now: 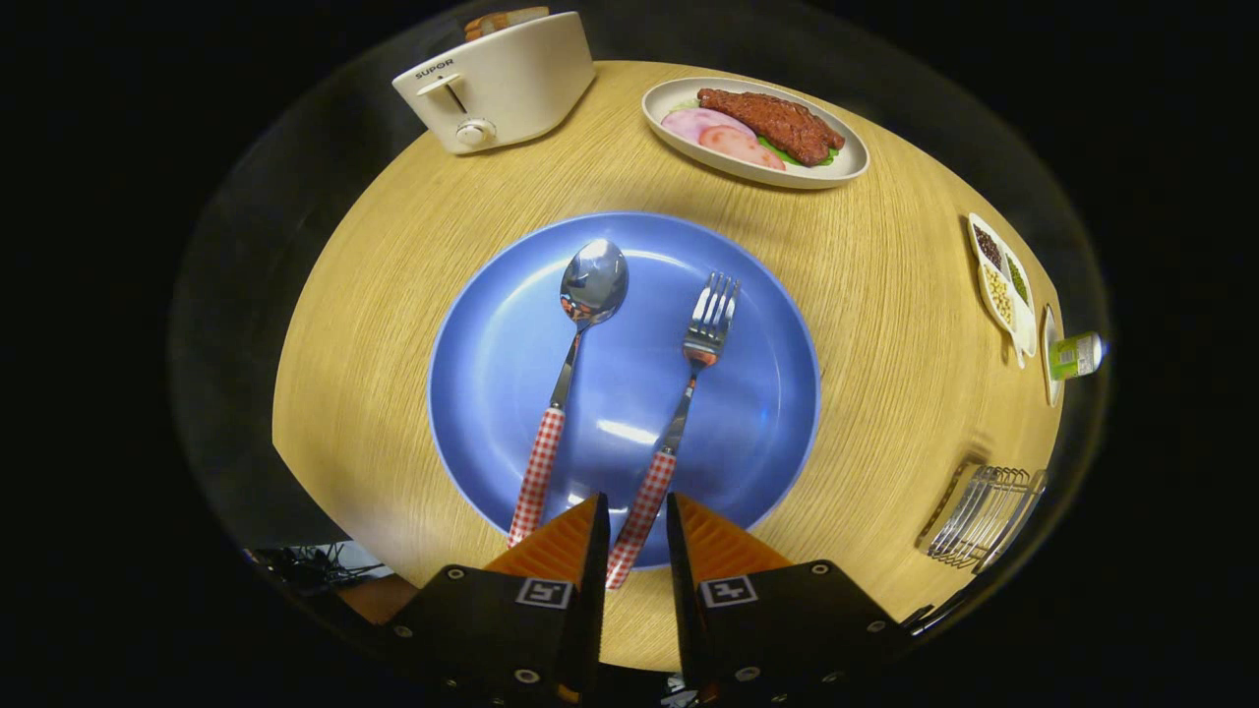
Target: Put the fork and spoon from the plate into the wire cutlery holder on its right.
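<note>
1. The fork [691, 393] and spoon [575, 364] both lie on the blue plate [767, 393]; nothing is moved yet.
2. The gripper [634, 521] is slightly spread, its fingers straddling the fork's checked handle, seemingly not pinching it.
3. The wire cutlery holder [984, 516] stands on the surface, far right.

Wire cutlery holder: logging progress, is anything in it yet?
Empty: the wire cutlery holder shows bare wires; fork and spoon lie on the plate.

I see a blue plate [511, 393], 2 red-and-white checked handles on spoon [580, 344] and fork [689, 383], a cream toaster [502, 84] far left, tan wood table [885, 295].

My gripper [634, 516] has its fingers parted around the fork's handle.
</note>
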A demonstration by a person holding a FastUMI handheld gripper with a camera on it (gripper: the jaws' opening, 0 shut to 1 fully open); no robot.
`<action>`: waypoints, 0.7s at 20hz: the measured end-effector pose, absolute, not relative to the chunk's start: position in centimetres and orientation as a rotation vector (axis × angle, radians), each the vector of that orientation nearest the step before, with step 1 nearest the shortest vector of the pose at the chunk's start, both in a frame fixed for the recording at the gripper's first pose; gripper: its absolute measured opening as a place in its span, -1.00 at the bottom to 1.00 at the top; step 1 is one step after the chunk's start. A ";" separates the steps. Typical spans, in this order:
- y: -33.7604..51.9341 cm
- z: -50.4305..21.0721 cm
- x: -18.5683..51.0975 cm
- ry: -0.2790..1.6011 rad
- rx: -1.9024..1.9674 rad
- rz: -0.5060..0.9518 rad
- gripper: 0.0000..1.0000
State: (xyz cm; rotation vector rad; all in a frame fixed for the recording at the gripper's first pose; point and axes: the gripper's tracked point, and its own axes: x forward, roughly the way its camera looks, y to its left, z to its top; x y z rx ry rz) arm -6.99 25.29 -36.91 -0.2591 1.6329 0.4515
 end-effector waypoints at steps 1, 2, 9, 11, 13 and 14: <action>25.3 -36.9 -6.9 1.635 -0.251 0.445 -0.43; 25.3 -37.0 -6.7 1.632 -0.246 0.444 -0.52; 24.5 -36.8 -5.6 1.582 -0.267 0.457 -0.83; 24.4 -35.8 -5.6 1.569 -0.262 0.474 -0.83; 23.9 -34.3 -5.2 1.536 -0.256 0.478 -0.83; 23.2 -33.5 -5.0 1.518 -0.257 0.471 -0.83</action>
